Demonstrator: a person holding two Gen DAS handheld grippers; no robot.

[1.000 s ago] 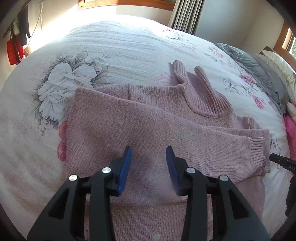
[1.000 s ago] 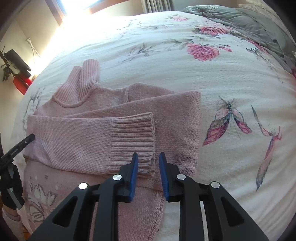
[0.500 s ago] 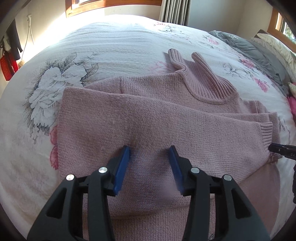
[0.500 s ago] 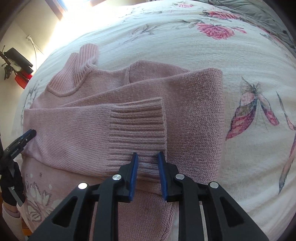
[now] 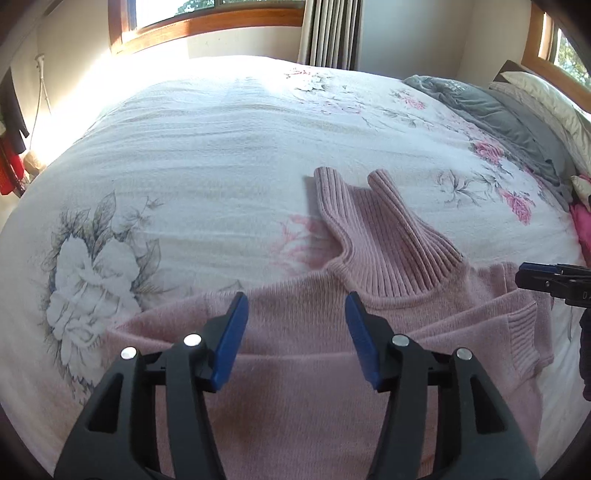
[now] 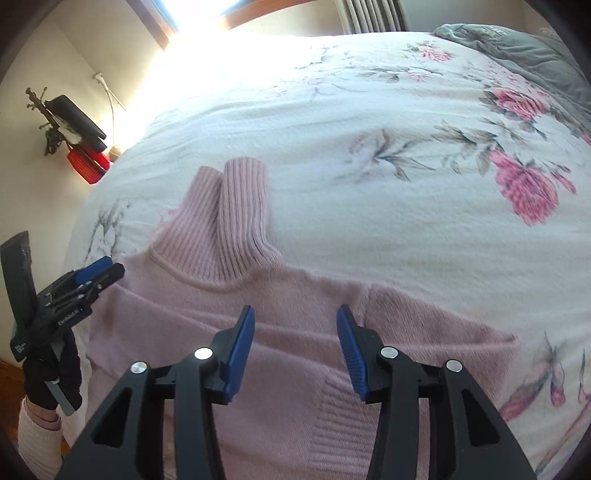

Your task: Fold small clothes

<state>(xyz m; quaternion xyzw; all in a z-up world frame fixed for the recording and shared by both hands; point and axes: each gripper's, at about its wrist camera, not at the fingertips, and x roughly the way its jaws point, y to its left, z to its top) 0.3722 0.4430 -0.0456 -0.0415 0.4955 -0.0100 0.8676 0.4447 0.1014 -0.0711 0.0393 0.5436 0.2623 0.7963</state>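
Observation:
A pink knitted turtleneck sweater point(image 5: 314, 373) lies flat on the bed, its sleeves folded across the body and its ribbed collar point(image 5: 384, 236) pointing away. My left gripper point(image 5: 295, 332) hovers open over the left shoulder area, nothing between its blue pads. In the right wrist view the same sweater point(image 6: 295, 369) fills the lower half, collar point(image 6: 229, 229) up. My right gripper point(image 6: 295, 343) is open above the right chest, close to a ribbed cuff point(image 6: 340, 417). The right gripper's tip shows at the left wrist view's right edge point(image 5: 554, 282).
The white floral bedspread point(image 5: 229, 155) stretches far beyond the sweater. Grey bedding and pillows point(image 5: 498, 110) lie at the far right. A window and curtain point(image 5: 328, 29) stand behind the bed. A gloved hand point(image 6: 51, 373) holds the left gripper at the right wrist view's left edge.
Both grippers moved up the sweater from its lower part toward the shoulders. The right gripper's jaws, nearly closed by the cuff before, now stand wide apart; the left stayed open.

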